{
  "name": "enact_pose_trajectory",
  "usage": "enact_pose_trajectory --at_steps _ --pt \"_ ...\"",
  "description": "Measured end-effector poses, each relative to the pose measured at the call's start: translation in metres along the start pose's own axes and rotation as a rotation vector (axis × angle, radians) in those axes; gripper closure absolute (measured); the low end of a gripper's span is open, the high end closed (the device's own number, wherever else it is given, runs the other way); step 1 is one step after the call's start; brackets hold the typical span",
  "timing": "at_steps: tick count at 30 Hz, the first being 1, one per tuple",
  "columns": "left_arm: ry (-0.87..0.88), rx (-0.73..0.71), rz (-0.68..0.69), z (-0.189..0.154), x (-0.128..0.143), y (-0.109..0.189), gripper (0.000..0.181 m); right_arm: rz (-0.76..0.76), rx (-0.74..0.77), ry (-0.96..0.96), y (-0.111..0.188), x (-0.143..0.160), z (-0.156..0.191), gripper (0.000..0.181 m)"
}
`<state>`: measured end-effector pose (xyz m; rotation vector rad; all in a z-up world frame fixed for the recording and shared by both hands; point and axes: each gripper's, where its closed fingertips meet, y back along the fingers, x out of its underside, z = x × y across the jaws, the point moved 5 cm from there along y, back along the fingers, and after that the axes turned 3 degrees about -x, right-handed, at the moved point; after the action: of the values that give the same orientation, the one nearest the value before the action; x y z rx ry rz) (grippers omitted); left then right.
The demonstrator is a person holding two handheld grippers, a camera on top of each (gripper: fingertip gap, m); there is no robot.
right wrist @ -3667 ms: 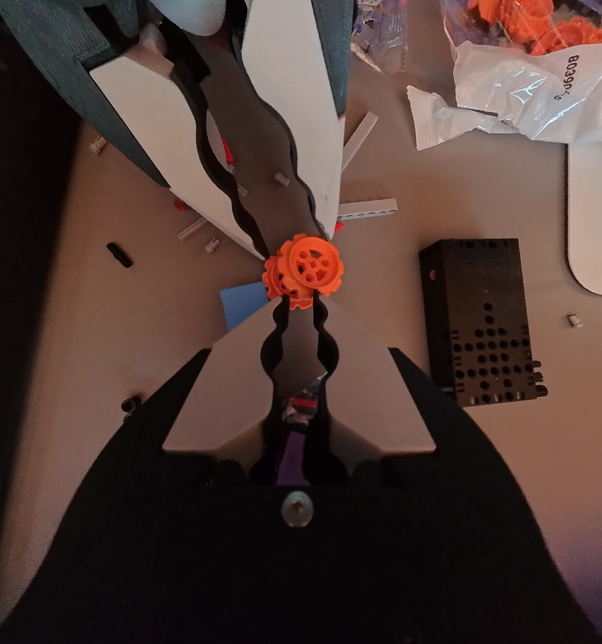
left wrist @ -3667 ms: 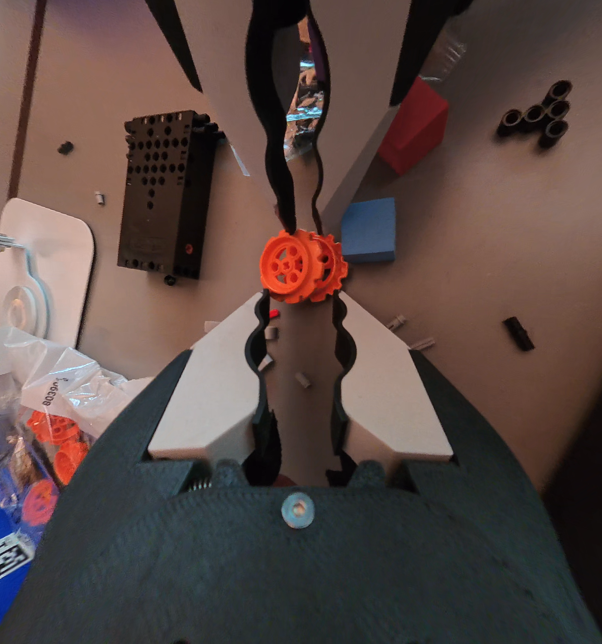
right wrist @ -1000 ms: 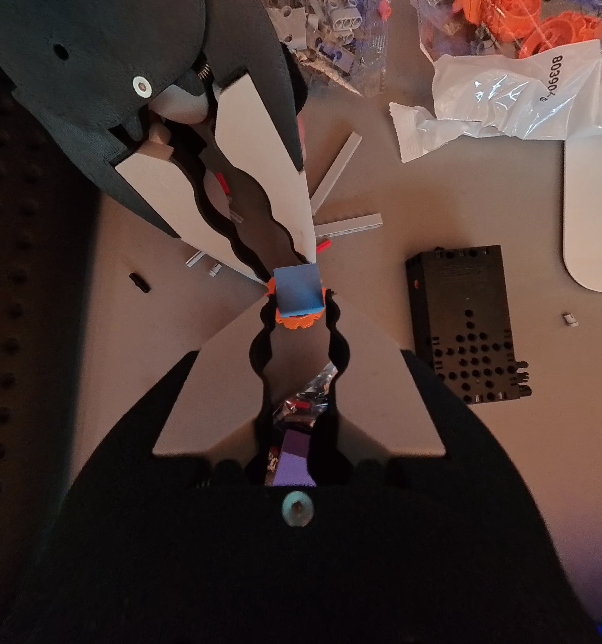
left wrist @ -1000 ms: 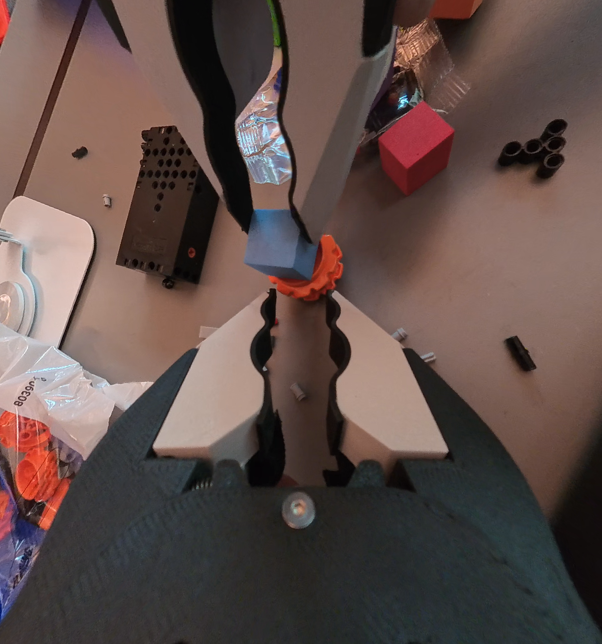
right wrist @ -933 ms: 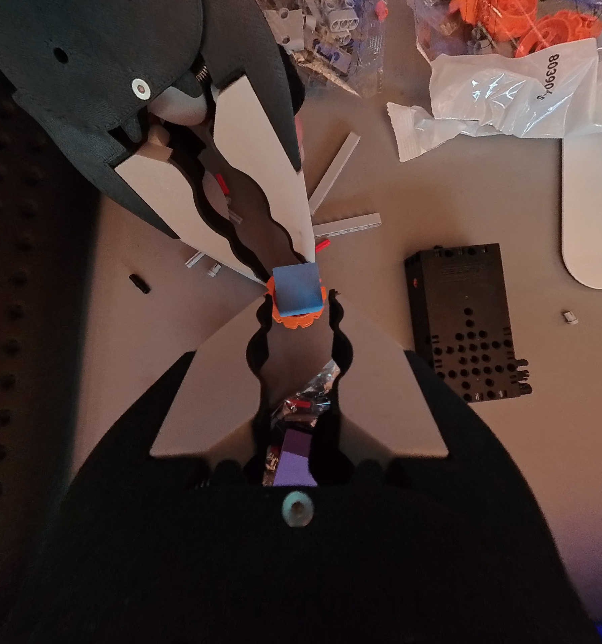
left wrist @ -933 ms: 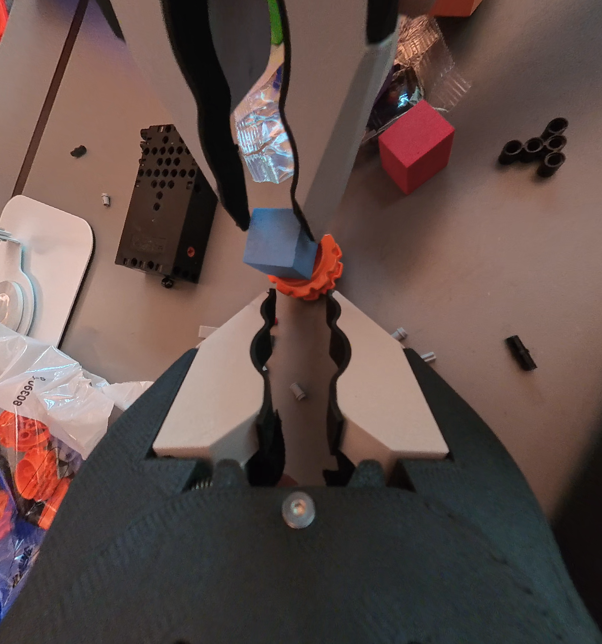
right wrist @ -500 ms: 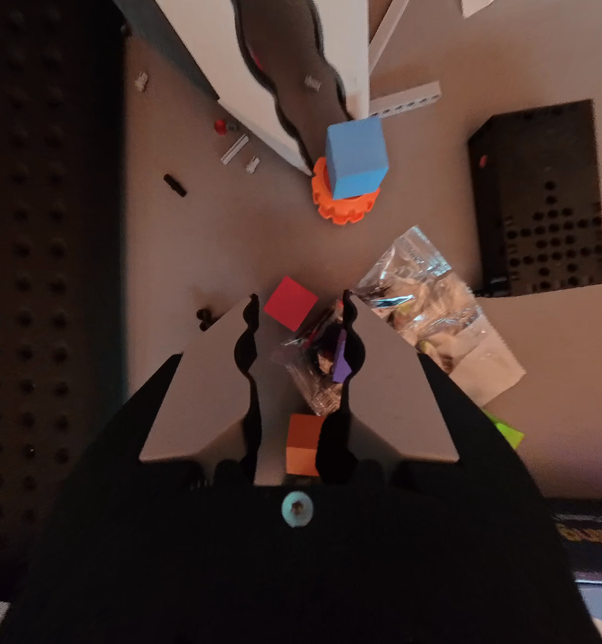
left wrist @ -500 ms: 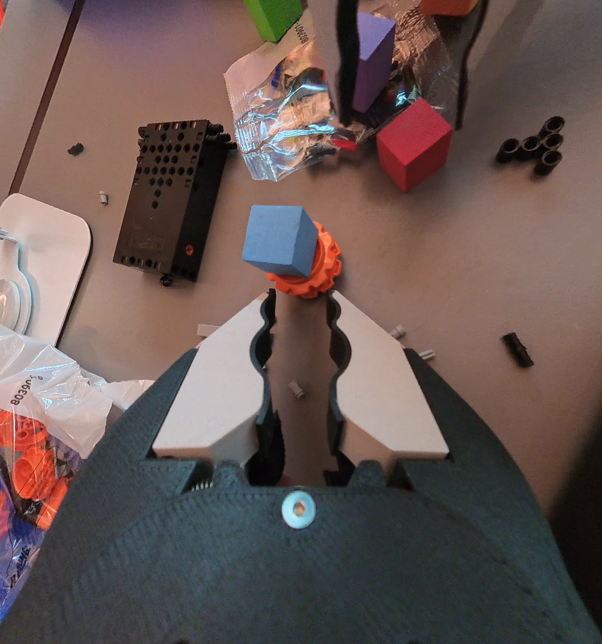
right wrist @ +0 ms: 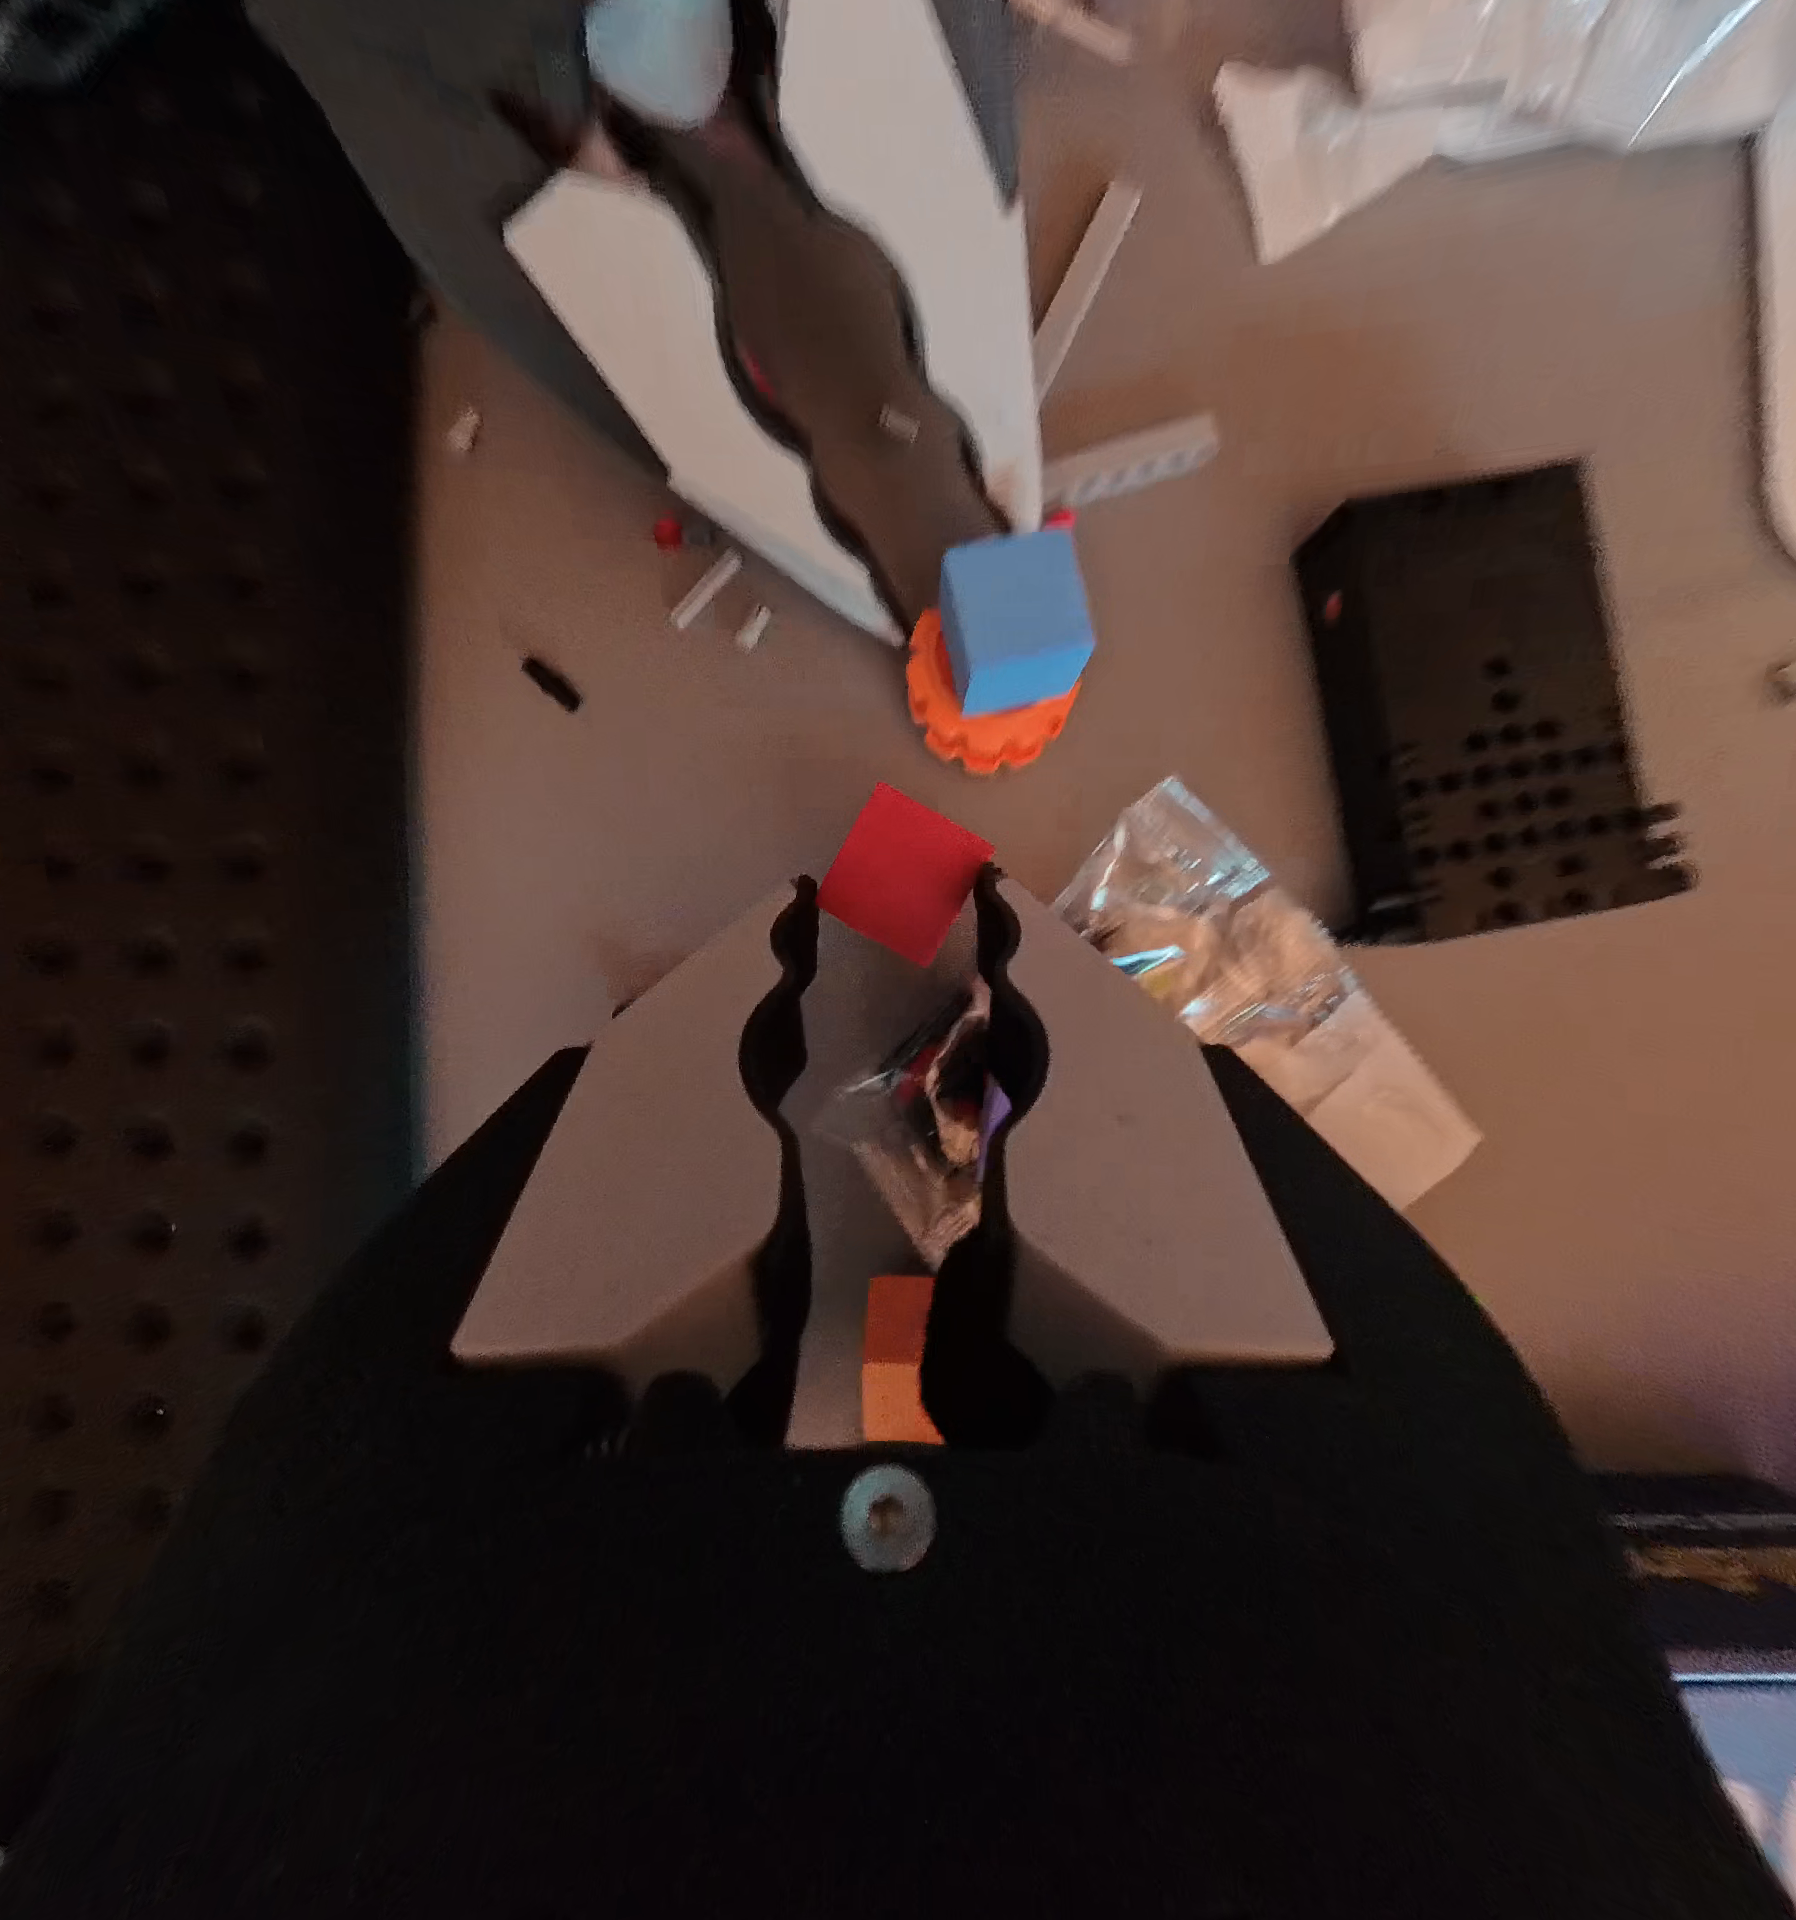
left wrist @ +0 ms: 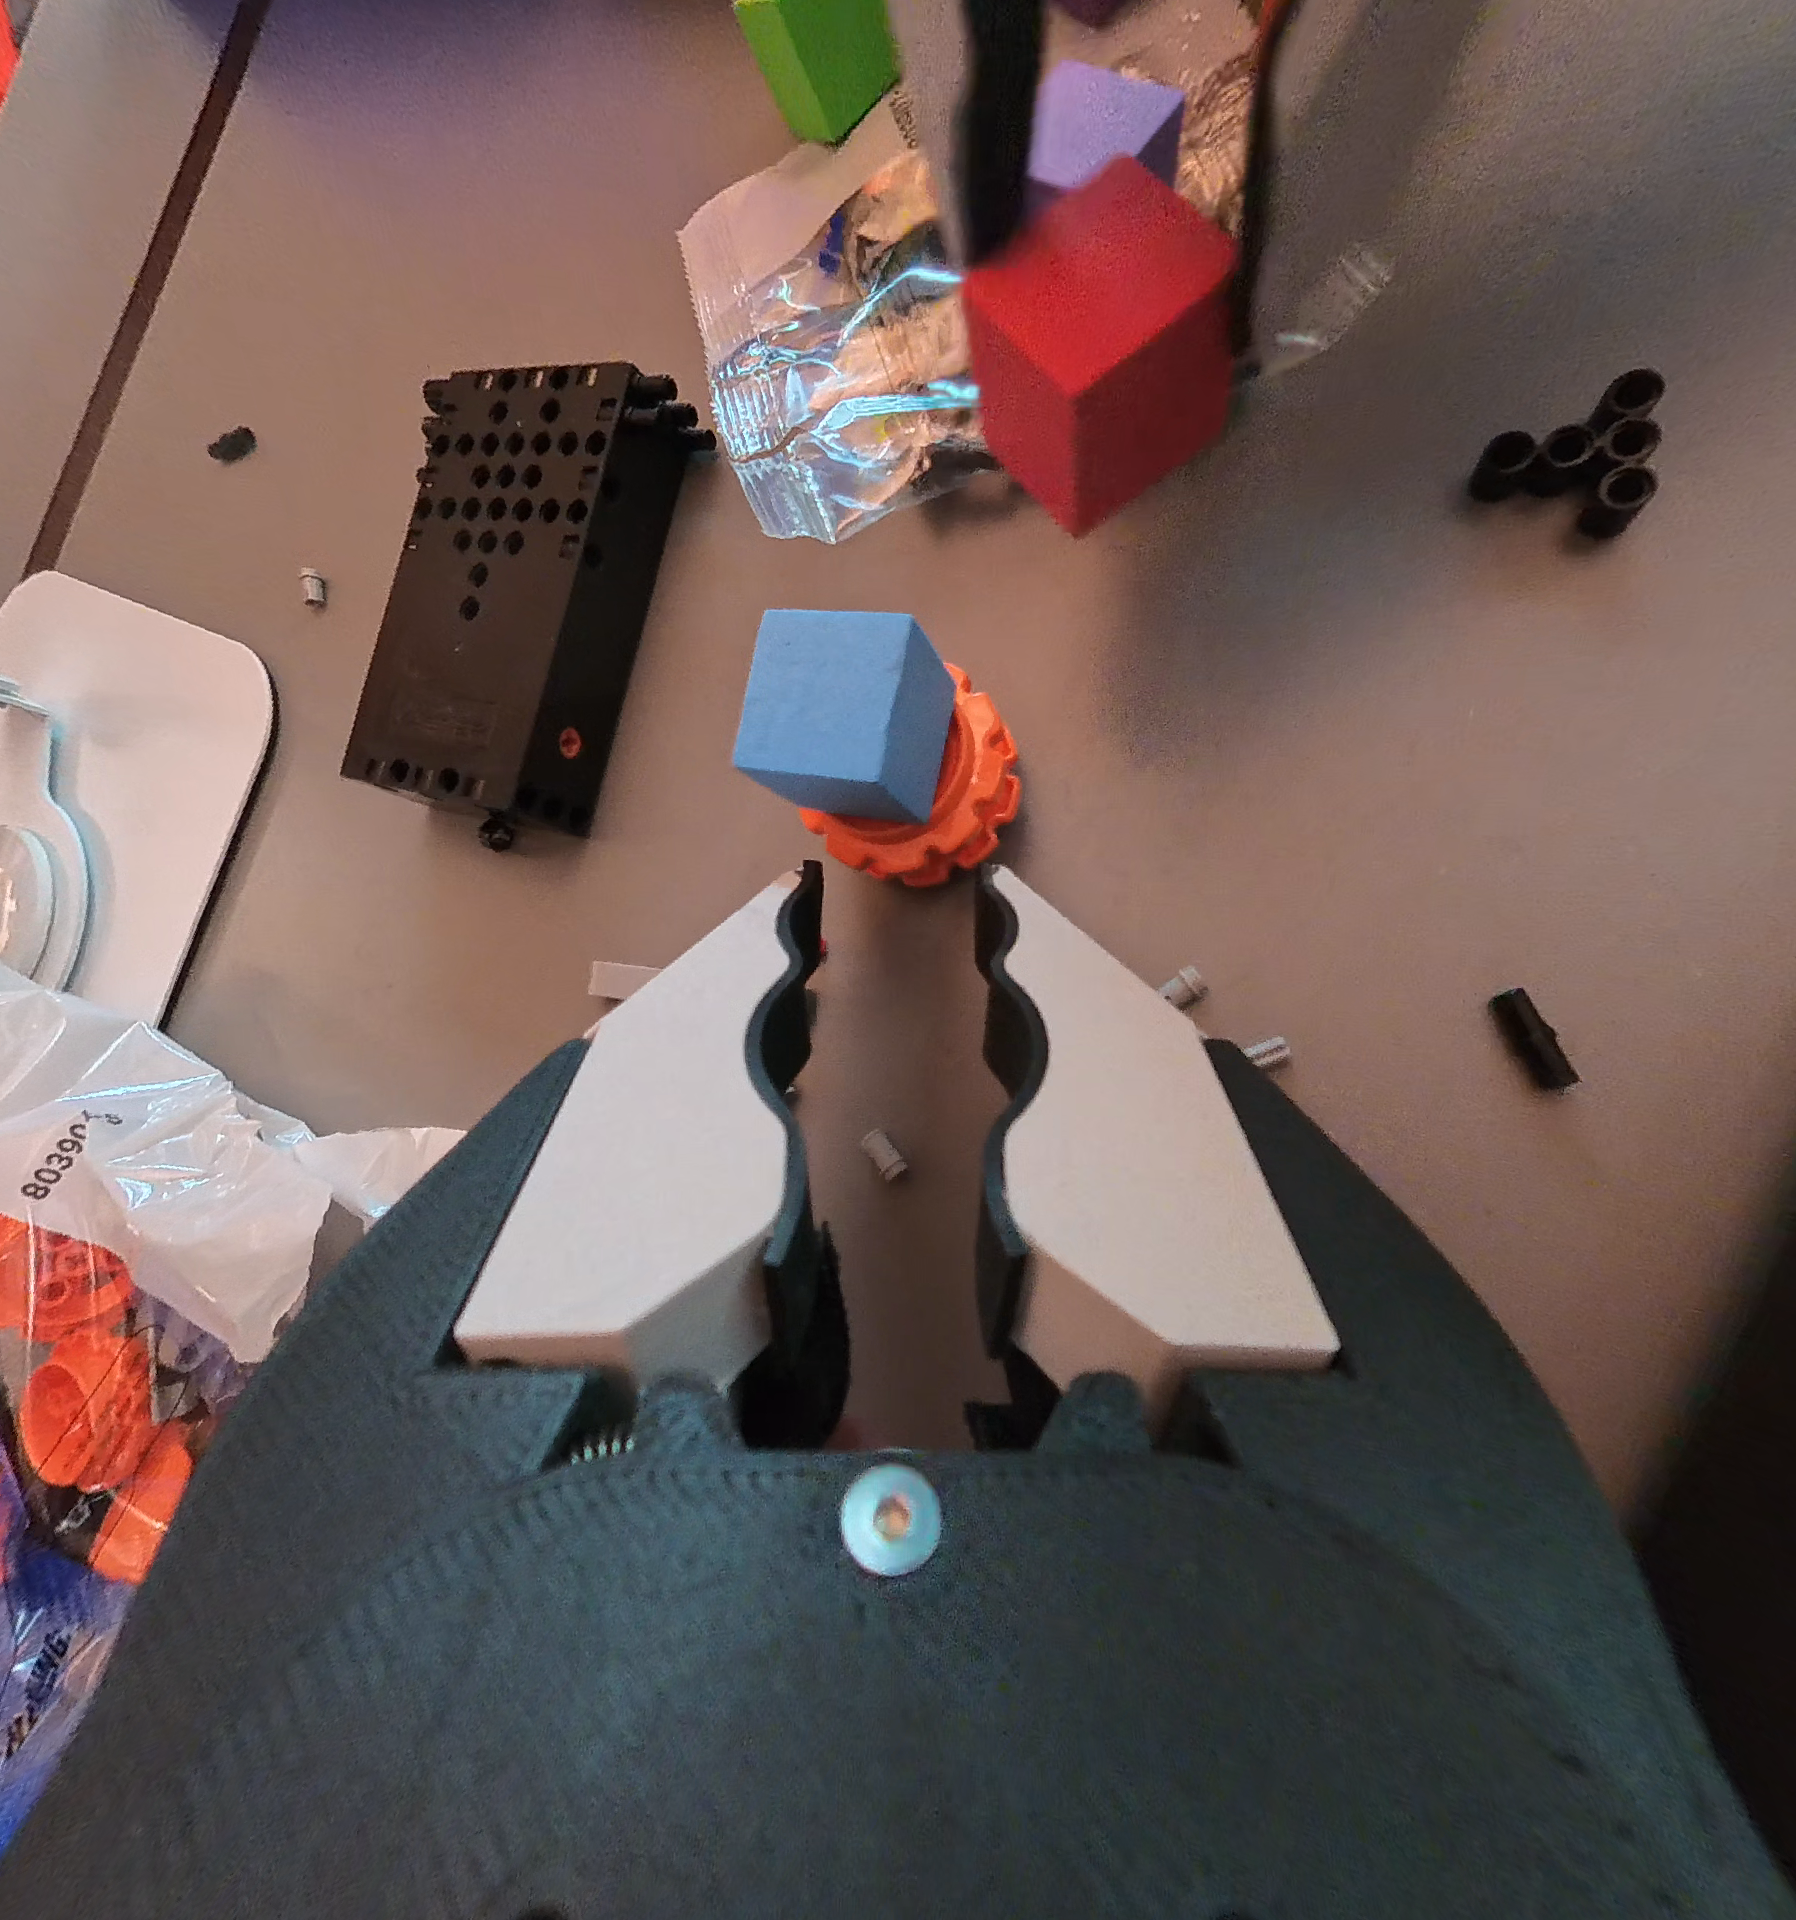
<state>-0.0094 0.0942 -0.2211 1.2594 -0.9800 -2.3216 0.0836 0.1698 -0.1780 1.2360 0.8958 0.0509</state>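
Beside the orange wheel (left wrist: 935, 805), which is carrying a blue cube (left wrist: 837, 722) on top, the left gripper (left wrist: 899, 883) is waiting with jaws apart and empty. Beyond the wheel, the right gripper (right wrist: 894, 883) is pinching a red cube (right wrist: 899, 873) clear of the table (left wrist: 1289, 727).

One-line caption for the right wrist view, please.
Right gripper clasps a red cube near a blue cube on an orange gear.

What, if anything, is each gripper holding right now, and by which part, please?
The right gripper holds the red cube by two opposite sides, at its fingertips. The left gripper holds nothing; its fingers stand open beside the orange gear.
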Motion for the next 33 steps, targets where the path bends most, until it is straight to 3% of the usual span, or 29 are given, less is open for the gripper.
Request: enact_pose_trajectory --at_steps 5,11,25,33 --pt "0.010 0.004 -0.014 0.001 0.000 0.001 0.154 -0.024 0.012 0.055 0.013 -0.036 -0.013 0.152" --pt "0.016 0.011 -0.025 0.001 -0.001 0.002 0.154 0.022 -0.050 0.099 0.003 -0.057 -0.022 0.152" --pt "0.013 0.024 -0.015 -0.001 0.001 0.000 0.154 0.148 -0.103 0.151 -0.016 -0.058 -0.027 0.148" --pt "0.025 0.014 -0.027 0.002 0.000 0.003 0.154 0.095 -0.040 0.088 0.014 -0.046 -0.029 0.135"
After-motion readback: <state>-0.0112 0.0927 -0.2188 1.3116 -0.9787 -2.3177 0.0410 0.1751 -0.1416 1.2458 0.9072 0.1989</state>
